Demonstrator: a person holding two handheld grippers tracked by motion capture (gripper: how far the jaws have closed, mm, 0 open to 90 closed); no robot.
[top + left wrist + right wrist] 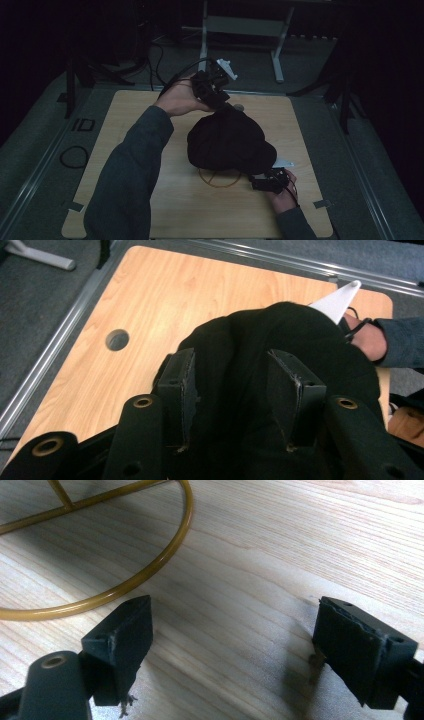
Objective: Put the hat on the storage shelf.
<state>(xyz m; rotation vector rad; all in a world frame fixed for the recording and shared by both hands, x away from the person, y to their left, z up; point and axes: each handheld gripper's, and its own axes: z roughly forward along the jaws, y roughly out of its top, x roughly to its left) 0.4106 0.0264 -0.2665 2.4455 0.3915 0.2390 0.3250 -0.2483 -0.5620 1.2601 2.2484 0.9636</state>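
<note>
A black cloth sits bunched in a mound at the middle of the wooden table, over a gold wire ring that peeks out at its near edge. My left gripper is at the mound's far top, shut on the black cloth; fabric fills the gap between its jaws in the left gripper view. My right gripper hovers low at the cloth's near right corner. In the right gripper view it stands open over bare wood, with the gold ring curving just ahead to the left.
A small round hole is cut in the tabletop near its far edge. Grey carpet surrounds the table, with a black cable loop on the floor at left and a metal frame behind.
</note>
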